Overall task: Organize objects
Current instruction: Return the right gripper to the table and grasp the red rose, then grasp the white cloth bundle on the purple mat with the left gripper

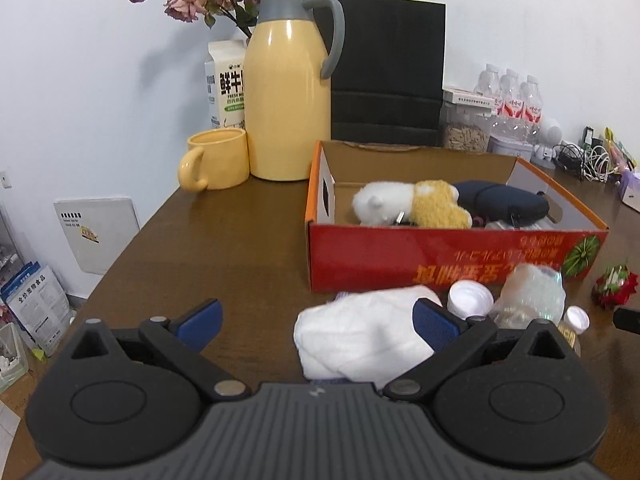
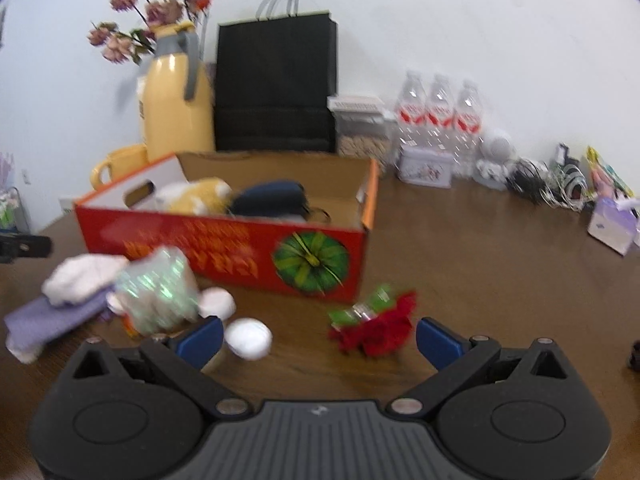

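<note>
Left gripper (image 1: pixel 316 322) stands with its blue pads spread wide and nothing between them, low over the brown table (image 1: pixel 224 240). Its right pad sits against or just in front of the white cloth (image 1: pixel 360 340), while the left pad hangs over bare wood — so a squeeze from here would likely catch only the cloth's edge and drag it rather than lift it. Just right of the cloth crowd a white-capped bottle (image 1: pixel 470 300) and a crinkly clear packet (image 1: pixel 532 296); a sweep that way could knock them over. The red cardboard box (image 1: pixel 452 256) lies close behind, already holding a plush toy (image 1: pixel 412 204) and a dark pouch (image 1: pixel 500 200). What lies under those two is hidden, and the box's printing is upside down and smeared.

From the right wrist, the right gripper (image 2: pixel 318 338) is likewise wide open and empty, with the red-and-green wrapped item (image 2: pixel 372 328) between its pads and slightly ahead. The whole view is blurred, so what that item is I cannot tell — nor whether the pads touch the table. The white round lid (image 2: pixel 248 338) sits just beside the left pad and could be nudged away. A purple cloth (image 2: pixel 48 320) runs off under the white one at the left.
</note>
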A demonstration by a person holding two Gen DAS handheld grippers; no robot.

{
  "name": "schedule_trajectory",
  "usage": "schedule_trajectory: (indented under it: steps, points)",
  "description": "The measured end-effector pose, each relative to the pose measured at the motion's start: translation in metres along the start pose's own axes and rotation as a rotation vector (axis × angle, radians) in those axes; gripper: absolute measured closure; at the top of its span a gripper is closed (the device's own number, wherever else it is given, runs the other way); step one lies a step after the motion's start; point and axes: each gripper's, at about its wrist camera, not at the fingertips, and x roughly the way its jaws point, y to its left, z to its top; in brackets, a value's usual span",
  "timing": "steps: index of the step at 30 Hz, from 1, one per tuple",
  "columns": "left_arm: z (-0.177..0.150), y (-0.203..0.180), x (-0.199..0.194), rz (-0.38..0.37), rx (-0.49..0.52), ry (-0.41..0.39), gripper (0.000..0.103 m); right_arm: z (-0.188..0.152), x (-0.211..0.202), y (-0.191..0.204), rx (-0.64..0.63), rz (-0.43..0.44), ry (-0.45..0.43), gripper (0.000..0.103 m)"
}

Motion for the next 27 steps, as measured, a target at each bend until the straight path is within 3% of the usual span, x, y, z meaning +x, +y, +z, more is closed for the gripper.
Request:
schedule_trajectory:
  steps: [8,11,15,18,27]
  points:
    - [-0.007,0.006,-0.001,0.004,-0.013,0.020,0.000,0.002,0.031,-0.021,0.025,-0.047,0.039,0.003]
    - [-0.010,0.006,0.000,0.014,-0.009,0.034,0.000,0.005,0.049,-0.026,0.054,-0.014,0.072,0.016]
    - [-0.012,0.007,0.003,0.006,-0.014,0.042,0.000,0.003,0.052,-0.029,0.078,0.002,0.064,0.051]
    - [-0.013,0.006,0.005,0.004,-0.017,0.046,0.000,0.002,0.047,-0.029,0.086,0.034,0.042,0.052]
    - [-0.014,0.002,0.007,0.000,-0.015,0.047,0.000,0.002,0.026,-0.018,0.038,0.015,-0.056,0.053]
